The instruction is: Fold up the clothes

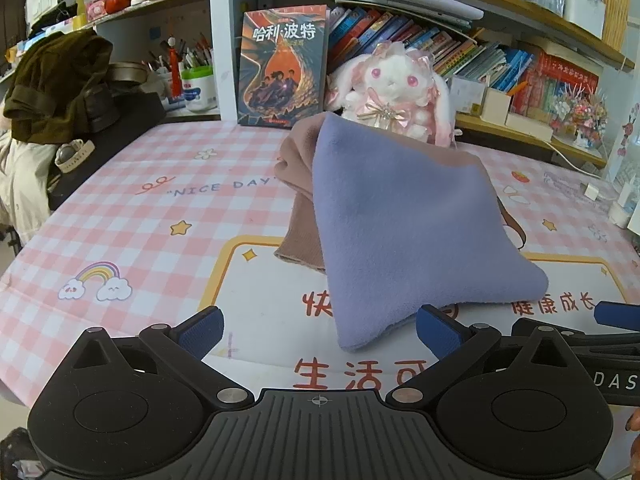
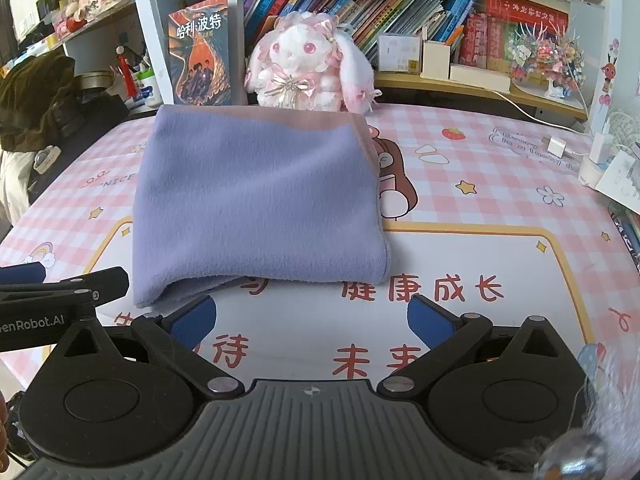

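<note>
A folded purple cloth [image 2: 256, 204] lies on the table [image 2: 480, 184], which is covered with a pink checked mat printed with stars, a rainbow and red characters. Under the cloth, a brownish-pink garment [image 1: 298, 200] sticks out along its far edge and its left side. The purple cloth's near left corner is loose and hangs open in a small flap.

The left gripper [image 1: 319, 330] hovers just in front of the cloth's near corner, its blue-padded fingers [image 1: 202, 330] spread wide and holding nothing; the corner of the cloth reaches into the gap between them, but the pads do not press on it. The right gripper [image 2: 312, 322] sits just in front of the cloth's near edge, its fingers [image 2: 426, 322] also spread wide apart and empty, with bare mat between them. The two grippers are side by side, each showing at the edge of the other's view.

Behind the cloth, against the shelves, sits a white and pink stuffed rabbit [image 2: 308, 68]. Left of the rabbit stands a book [image 2: 200, 52] with a dark orange cover. Further left of the cloth, at the table's edge, is a heap of dark olive clothing [image 1: 56, 80]. Rows of books [image 2: 384, 12] fill the shelf behind the rabbit.
</note>
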`<state>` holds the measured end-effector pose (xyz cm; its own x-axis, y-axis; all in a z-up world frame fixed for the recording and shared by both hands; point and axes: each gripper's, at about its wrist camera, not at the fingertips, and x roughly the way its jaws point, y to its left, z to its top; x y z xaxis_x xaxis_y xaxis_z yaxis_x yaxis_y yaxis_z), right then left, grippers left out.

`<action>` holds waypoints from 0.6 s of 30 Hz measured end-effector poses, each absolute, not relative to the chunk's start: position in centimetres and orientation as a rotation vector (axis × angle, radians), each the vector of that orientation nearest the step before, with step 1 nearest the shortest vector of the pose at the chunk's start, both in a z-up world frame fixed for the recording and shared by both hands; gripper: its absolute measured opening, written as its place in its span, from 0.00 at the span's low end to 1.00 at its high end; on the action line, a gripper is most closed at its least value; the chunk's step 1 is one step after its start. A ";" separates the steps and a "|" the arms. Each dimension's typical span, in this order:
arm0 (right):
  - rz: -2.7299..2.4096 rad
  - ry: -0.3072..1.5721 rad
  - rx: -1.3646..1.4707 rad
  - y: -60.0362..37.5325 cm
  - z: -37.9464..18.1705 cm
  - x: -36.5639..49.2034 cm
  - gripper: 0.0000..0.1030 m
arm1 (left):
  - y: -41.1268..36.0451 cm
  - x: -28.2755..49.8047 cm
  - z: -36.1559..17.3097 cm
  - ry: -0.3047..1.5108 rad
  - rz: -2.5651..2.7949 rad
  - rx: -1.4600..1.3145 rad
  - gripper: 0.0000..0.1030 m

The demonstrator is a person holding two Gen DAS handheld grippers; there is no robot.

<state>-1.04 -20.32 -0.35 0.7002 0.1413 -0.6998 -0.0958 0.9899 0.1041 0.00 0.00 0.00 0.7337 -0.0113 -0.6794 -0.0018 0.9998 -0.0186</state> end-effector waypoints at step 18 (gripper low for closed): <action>0.131 0.787 0.070 -20.7 -0.3 -1.3 1.00 | -0.2 -0.1 0.2 0.753 -0.003 -0.017 1.00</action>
